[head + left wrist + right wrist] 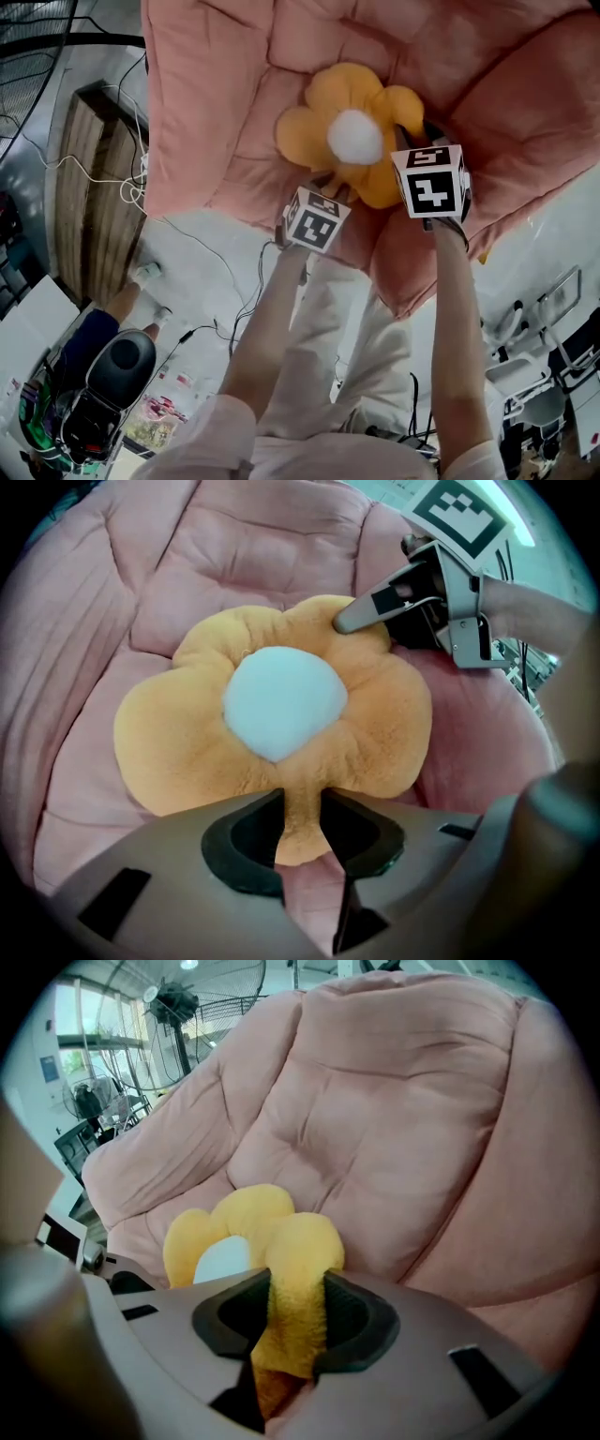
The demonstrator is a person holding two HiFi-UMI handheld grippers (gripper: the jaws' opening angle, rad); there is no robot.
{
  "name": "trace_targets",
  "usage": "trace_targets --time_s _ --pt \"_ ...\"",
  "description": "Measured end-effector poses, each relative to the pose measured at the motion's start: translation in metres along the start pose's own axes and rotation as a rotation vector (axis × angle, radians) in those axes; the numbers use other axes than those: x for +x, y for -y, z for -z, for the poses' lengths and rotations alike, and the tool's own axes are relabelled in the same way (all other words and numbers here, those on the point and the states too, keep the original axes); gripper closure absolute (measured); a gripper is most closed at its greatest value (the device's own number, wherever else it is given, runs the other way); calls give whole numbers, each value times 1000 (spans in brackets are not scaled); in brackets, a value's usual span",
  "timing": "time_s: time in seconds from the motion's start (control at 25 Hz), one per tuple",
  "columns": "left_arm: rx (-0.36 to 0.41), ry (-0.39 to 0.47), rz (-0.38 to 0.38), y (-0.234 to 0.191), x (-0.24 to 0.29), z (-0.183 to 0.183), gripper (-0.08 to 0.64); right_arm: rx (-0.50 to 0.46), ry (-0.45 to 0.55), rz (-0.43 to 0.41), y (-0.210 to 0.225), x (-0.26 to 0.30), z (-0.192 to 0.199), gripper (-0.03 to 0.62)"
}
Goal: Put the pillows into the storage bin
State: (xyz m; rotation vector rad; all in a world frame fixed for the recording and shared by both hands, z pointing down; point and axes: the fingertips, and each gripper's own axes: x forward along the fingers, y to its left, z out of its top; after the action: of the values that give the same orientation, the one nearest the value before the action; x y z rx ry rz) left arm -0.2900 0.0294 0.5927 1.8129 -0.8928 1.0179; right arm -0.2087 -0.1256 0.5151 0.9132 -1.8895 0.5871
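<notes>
A yellow flower-shaped pillow [323, 127] with a white round centre lies on a big pink padded lounger [216, 94]. My left gripper [333, 185] is at the pillow's near edge; in the left gripper view this gripper [302, 822] is shut on the fold between two petals of the pillow [187, 733]. My right gripper [409, 133] is at the pillow's right side. In the right gripper view that gripper [296, 1321] is shut on one petal of the pillow [248, 1218], which bulges up above the jaws. The right gripper [352, 621] also shows in the left gripper view, pinching the far petal.
The pink lounger [394, 1129] rises behind and around the pillow. On the pale floor to the left lie a wooden board [80, 187] and loose cables [202, 248]. A person's legs and a dark rounded object [117, 370] are at lower left. A standing fan [178, 1002] is behind the lounger.
</notes>
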Motion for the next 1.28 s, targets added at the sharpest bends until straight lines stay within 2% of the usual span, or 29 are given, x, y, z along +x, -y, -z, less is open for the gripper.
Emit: trace_targets --time_s 0.16,0.36,0.68,1.0,1.12,1.28 --pt "-2 12 -15 -5 -10 0 461 -11 31 -18 -11 -9 -7 458" --pt "19 5 -24 -38 -13 4 521 -17 33 -49 -35 13 -30 465" --pt "74 4 -64 6 -9 3 529 -20 81 -70 -18 -24 -5 466" --pt "85 40 -102 19 -31 -2 528 -22 135 -77 -15 -57 -4 466" --pt "81 66 -116 22 -44 -8 528 4 158 -82 -12 -72 -5 465" --pt "109 92 -124 21 -62 -16 528 83 191 -92 -7 -88 -5 463"
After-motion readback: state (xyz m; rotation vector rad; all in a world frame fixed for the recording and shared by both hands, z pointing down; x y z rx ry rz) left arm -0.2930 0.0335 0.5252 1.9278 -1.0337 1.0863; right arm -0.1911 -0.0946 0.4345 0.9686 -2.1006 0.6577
